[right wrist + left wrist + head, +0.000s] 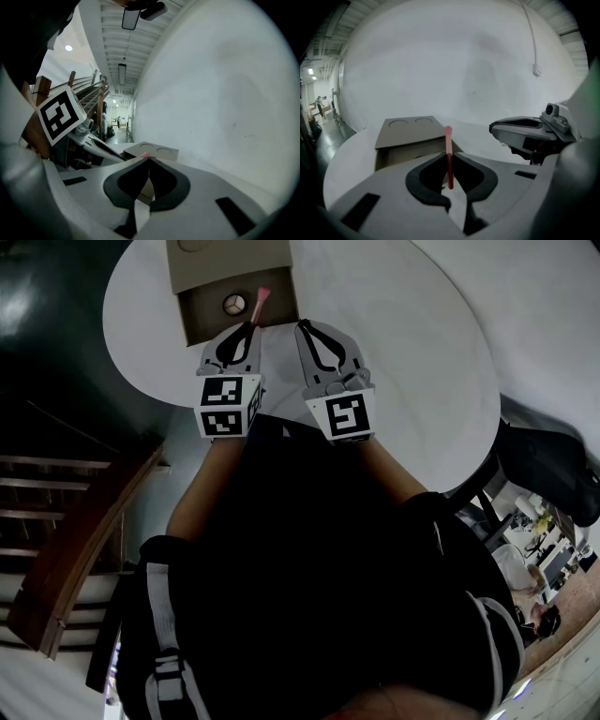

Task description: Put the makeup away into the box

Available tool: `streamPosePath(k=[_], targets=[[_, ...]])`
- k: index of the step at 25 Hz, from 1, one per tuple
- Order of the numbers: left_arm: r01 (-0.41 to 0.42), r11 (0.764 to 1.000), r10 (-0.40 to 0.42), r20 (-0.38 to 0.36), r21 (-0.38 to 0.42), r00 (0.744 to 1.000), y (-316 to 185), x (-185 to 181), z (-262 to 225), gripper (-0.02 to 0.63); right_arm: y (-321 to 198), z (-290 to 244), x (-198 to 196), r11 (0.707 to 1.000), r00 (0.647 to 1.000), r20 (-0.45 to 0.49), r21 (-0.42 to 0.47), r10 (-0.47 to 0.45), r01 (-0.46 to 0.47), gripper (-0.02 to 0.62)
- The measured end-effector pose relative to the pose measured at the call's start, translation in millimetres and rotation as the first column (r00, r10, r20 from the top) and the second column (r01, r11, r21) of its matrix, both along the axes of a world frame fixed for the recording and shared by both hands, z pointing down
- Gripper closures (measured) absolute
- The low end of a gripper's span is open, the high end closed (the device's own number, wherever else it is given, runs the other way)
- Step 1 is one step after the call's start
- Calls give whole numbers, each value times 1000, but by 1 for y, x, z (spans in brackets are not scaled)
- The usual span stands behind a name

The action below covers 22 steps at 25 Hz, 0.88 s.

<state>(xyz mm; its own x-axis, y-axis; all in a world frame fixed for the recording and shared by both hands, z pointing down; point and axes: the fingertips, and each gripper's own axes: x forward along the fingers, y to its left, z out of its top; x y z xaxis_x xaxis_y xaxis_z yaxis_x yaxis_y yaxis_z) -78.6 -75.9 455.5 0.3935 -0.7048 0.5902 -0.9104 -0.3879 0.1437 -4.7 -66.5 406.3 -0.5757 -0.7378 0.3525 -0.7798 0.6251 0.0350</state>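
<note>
A slim pink makeup stick (260, 304) with a pale tip points forward over the box, and my left gripper (251, 326) is shut on its lower end. From the left gripper view the stick (448, 150) stands upright between the closed pads of the left gripper (449, 159). The cardboard box (230, 277) sits at the table's far side with its tray pulled out toward me. A small round item (233, 304) lies in that tray. My right gripper (304, 326) hovers just right of the left one; in its own view the right gripper (149, 159) is shut and empty.
The round white table (403, 362) stands against a pale wall (468, 65). Below its left edge runs a wooden stair rail (84, 540). A black chair (553, 470) and a cluttered area lie to the right.
</note>
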Motion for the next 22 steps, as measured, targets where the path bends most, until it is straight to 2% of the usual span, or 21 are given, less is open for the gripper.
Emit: streamPosePath(k=[5, 13, 22], targets=[[-25, 1000, 25, 26, -10, 999, -22, 0, 8, 557, -16, 8, -1, 1000, 1000, 8, -22, 8, -8, 572], [-86, 994, 91, 68, -68, 994, -45, 4, 36, 557, -35, 25, 4, 997, 1000, 8, -70, 27, -27, 572], [-181, 975, 205, 201, -130, 958, -49, 13, 56, 557, -49, 38, 16, 992, 998, 5, -103, 69, -68, 572]])
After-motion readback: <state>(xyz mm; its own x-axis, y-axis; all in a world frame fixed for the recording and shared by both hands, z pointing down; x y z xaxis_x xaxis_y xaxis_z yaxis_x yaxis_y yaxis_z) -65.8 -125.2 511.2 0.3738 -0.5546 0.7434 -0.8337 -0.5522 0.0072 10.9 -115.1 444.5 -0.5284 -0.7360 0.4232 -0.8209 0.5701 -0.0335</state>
